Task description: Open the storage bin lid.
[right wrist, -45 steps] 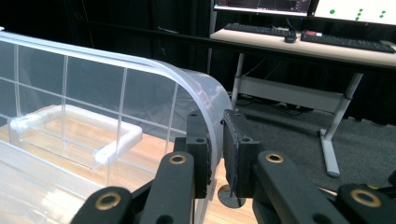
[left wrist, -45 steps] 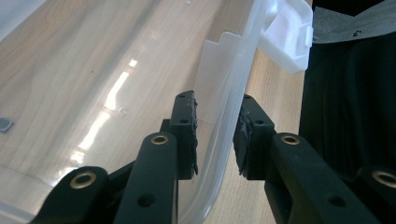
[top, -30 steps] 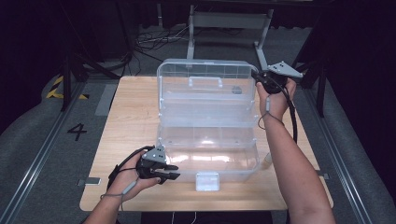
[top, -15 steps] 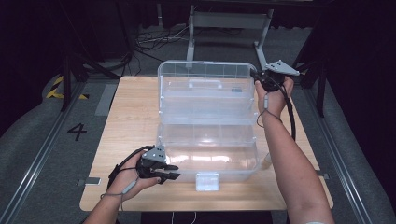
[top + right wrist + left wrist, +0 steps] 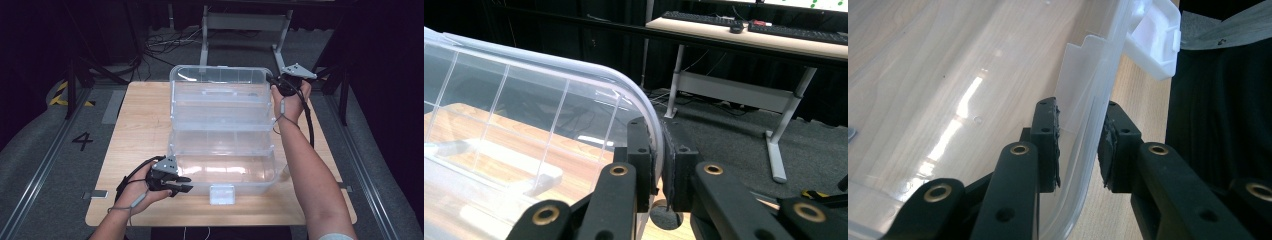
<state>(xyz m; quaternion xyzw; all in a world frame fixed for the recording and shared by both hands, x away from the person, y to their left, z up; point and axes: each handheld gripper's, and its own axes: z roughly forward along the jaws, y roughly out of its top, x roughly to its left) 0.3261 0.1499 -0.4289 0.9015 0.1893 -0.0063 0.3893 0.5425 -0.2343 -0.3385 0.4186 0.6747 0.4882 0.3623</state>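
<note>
Where the clear plastic organizer box (image 5: pixel 222 135) lies opened out along the middle of the worktop (image 5: pixel 140 125), its near half is seen to reach almost to the front edge, while the lid half stands toward the far edge. The near left corner wall of the box is straddled by the left hand-held gripper (image 5: pixel 176 184), one jaw inside and one outside; in the left gripper view a small gap is seen on each side of the wall (image 5: pixel 1083 150), so the jaws are parted and not clamped. The far right rim of the lid is pinched by the right hand-held gripper (image 5: pixel 276 83), whose pads are pressed tight against the curved rim (image 5: pixel 659 145) in the right gripper view. A white latch (image 5: pixel 222 194) hangs at the front of the box, just beside the worktop's front edge. Broad bare wood is left on the left side of the box, a narrower strip on the right, where the right forearm (image 5: pixel 310 165) is laid. Beyond the far edge, a grey metal frame (image 5: pixel 245 22) and cables (image 5: pixel 165 42) are seen on the floor.
</note>
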